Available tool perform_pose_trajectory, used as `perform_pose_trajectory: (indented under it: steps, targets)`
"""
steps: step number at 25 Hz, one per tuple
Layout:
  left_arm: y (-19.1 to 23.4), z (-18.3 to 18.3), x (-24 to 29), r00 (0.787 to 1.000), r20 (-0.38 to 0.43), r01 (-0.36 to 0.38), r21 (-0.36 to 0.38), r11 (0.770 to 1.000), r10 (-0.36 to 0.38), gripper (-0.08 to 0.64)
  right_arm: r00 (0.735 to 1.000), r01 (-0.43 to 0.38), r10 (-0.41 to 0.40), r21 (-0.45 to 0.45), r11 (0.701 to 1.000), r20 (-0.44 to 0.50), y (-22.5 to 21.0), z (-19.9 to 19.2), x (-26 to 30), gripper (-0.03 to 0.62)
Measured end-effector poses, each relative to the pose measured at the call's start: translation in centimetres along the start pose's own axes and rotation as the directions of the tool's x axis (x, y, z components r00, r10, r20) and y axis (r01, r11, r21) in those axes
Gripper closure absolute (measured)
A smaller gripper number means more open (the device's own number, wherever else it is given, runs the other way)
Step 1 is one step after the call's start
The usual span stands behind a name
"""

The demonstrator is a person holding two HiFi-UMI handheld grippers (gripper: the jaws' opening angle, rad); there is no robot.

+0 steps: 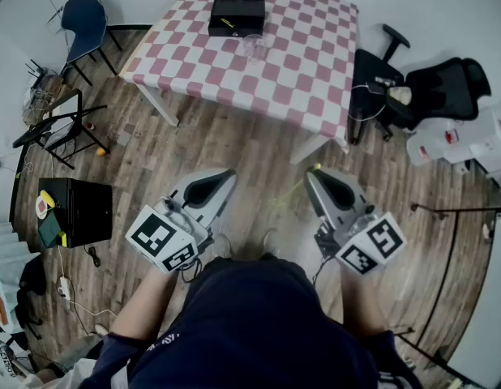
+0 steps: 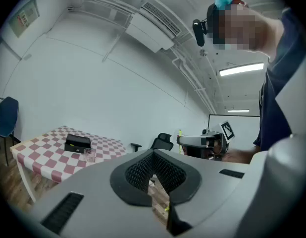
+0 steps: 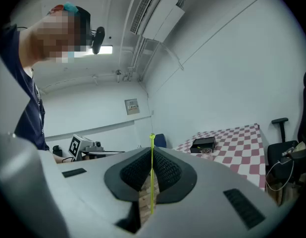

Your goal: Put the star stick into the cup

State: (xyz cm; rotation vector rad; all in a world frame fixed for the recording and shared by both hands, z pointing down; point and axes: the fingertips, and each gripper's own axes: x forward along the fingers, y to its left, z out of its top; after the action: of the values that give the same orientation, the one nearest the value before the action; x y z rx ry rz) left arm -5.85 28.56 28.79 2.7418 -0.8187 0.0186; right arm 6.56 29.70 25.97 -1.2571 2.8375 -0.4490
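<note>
Head view: person stands on a wood floor, a gripper in each hand, both held low and near the body.

- Right gripper (image 1: pixel 314 175): jaws clamped on the star stick (image 1: pixel 292 191), a thin yellow-green rod. In the right gripper view it stands upright between the pads (image 3: pixel 163 170), star end poking just past the jaw tips.
- Left gripper (image 1: pixel 227 174): jaws together at the tips, nothing between them in the left gripper view.
- Cup (image 1: pixel 254 45): clear, upright on the red-and-white checked table (image 1: pixel 315 63) at the far side. It stands just near of a black box (image 1: pixel 237 16) and well apart from both grippers.
- Around the table: black office chair (image 1: pixel 433 87) to the right, blue chair (image 1: pixel 84 14) far left.
- Stick and cup are well apart; stick is not yet in the cup.
</note>
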Motion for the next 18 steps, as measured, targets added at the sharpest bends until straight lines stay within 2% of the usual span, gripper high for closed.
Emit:
perform_pose_trajectory:
  steps: [11, 18]
  targets:
    - [-1.3, -0.9, 1.6, 1.000, -0.015, -0.026, -0.010, 1.000, 0.026, 0.529, 0.999, -0.028, 0.028, 0.031, 0.999, 0.027, -1.5, -0.1, -1.5, 0.569]
    - [-3.9, -2.1, 3.4, 0.998, -0.016, -0.061, -0.019, 0.998, 0.061, 0.529, 0.997, -0.070, 0.070, 0.023, 0.997, 0.015, -3.1, -0.6, -4.4, 0.568]
